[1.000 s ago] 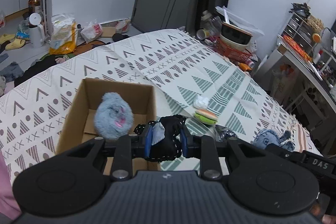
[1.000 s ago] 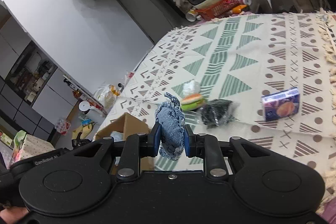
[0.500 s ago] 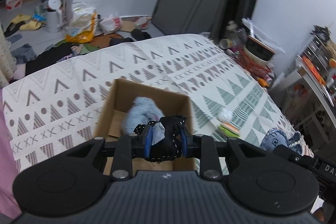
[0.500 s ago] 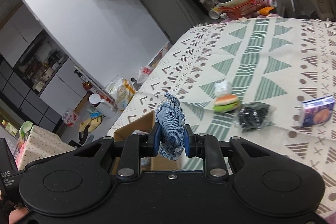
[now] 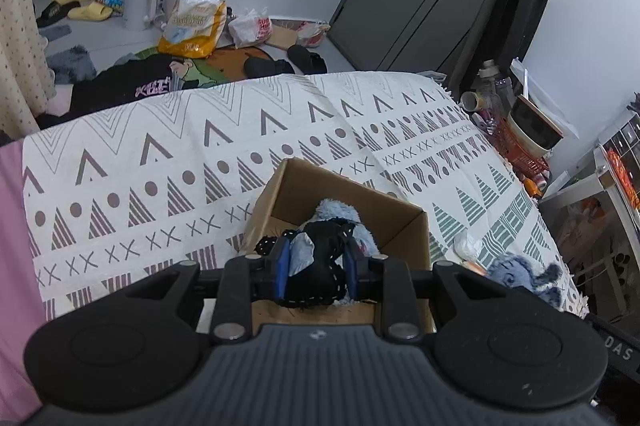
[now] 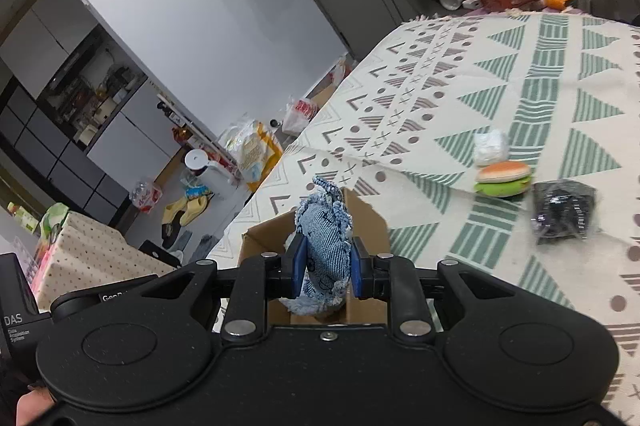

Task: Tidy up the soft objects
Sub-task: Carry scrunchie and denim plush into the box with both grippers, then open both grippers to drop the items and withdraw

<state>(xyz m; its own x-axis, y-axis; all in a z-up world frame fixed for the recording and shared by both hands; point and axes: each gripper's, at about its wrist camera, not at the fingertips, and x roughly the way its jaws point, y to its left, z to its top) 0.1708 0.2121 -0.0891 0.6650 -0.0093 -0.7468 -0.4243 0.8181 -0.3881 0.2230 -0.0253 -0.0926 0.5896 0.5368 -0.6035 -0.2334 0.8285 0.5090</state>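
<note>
Left tongs (image 5: 318, 268) hang over the box (image 5: 404, 226), clamped on a black pouch (image 5: 316, 282); a blue plush (image 5: 340, 214) lies in the box, partly hidden behind it. Right tongs (image 6: 326, 272) pinch a denim toy (image 6: 326, 238) above the same box (image 6: 368, 222). On the bedspread (image 6: 560, 86) sit a burger toy (image 6: 503, 178), a black bag (image 6: 564, 212) and a white wad (image 6: 490, 146), hard to identify.

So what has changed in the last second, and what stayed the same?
Both grippers moved toward the cardboard box: the left gripper with its black lace cloth now hangs over the opening, and the right gripper brought the denim toy up to it. Nothing was released. The fluffy blue toy stays inside.
</note>
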